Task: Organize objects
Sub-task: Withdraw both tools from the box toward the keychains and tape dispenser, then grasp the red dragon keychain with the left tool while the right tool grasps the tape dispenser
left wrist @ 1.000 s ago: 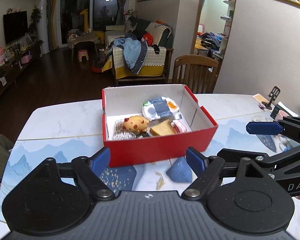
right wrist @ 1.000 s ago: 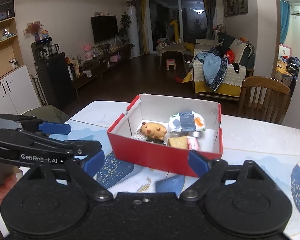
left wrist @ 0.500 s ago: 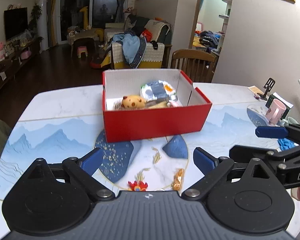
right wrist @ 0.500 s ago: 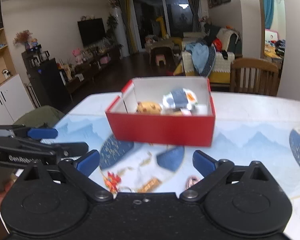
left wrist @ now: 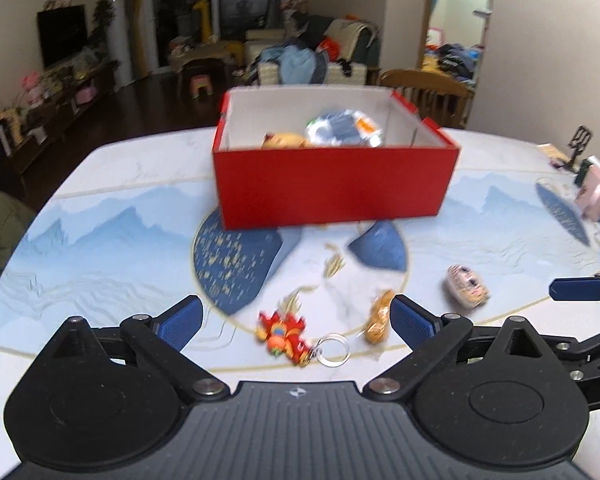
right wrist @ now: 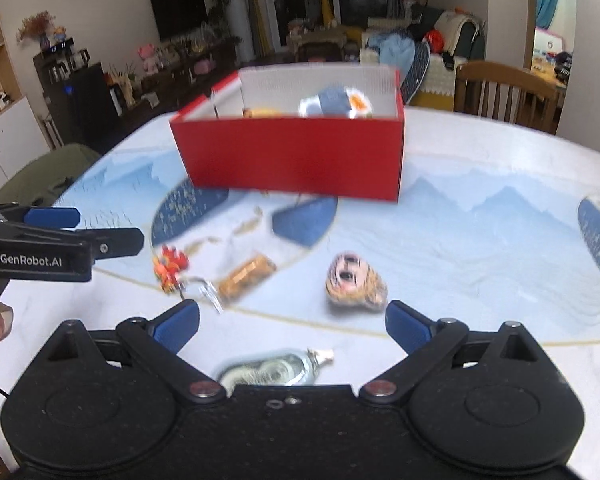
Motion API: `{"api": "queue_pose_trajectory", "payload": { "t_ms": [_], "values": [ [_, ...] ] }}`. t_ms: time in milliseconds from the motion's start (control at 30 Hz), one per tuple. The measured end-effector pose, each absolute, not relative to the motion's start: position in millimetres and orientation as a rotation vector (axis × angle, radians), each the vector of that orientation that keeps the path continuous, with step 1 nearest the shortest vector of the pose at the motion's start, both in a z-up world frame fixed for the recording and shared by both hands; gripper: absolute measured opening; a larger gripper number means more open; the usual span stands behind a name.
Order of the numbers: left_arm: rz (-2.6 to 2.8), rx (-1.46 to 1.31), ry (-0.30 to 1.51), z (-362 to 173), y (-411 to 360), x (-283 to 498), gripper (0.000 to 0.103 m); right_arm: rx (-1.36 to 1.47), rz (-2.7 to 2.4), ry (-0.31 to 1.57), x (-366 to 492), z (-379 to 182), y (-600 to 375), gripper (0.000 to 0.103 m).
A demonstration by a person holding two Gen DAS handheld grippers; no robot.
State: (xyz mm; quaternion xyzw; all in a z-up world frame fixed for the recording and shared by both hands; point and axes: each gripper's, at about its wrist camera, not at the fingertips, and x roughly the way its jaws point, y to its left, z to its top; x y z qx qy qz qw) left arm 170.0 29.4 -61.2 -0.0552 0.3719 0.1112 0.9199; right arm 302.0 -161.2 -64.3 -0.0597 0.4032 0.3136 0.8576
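My left gripper (left wrist: 294, 320) has its jaws spread wide with nothing clamped. Between and just beyond its blue pads (left wrist: 178, 322) lies the red keychain charm (left wrist: 282, 334), its metal ring (left wrist: 332, 350) trailing off to the right, so its long axis runs roughly across my jaw line, not along it. Just right of that, close against the inside of my right-hand pad, sits the small amber packet (left wrist: 378, 316), lying lengthwise away from me. I judge the charm to be the left gripper's natural pick, since it sits nearest the middle of the gap.

Further right on the table (left wrist: 100, 248) rests the round striped toy (right wrist: 354, 280). My right gripper (right wrist: 292, 326) is also wide apart and empty, and this toy lies just ahead of it, a little right of centre and near the right pad. It is squat, with no clear long axis, so any approach angle should serve. A clear wrapped packet (right wrist: 274, 370) lies nearer still, partly hidden under the gripper body, long axis crosswise.

Both grippers face the red box (right wrist: 296, 158), well beyond the loose things, already holding several items. Motion blur softens the details.
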Motion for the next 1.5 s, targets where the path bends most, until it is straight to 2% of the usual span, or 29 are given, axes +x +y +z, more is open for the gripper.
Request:
{"api": "queue_pose_trajectory", "payload": {
  "t_ms": [533,1133,1200,1333,1400,1467,1500],
  "values": [
    [0.270,-0.101,0.891,-125,49,188,0.100,-0.096,0.518,1.011,308,-112,-148,0.099],
    [0.227,-0.171,0.912,-141,76,214,0.098,-0.095,0.424,1.101,299,-121,-118,0.095],
    [0.212,-0.161,0.906,-141,76,215,0.095,-0.117,0.425,1.095,297,-122,-115,0.095],
    [0.178,-0.145,0.890,-139,74,215,0.081,-0.136,0.421,1.085,294,-122,-114,0.094],
    [0.162,-0.129,0.888,-138,71,214,0.076,-0.150,0.425,1.077,293,-122,-114,0.091],
    [0.137,-0.112,0.880,-137,69,212,0.064,-0.160,0.442,1.067,291,-121,-114,0.086],
    [0.125,-0.101,0.880,-137,67,212,0.062,-0.164,0.450,1.062,291,-121,-114,0.085]
  ]
}}
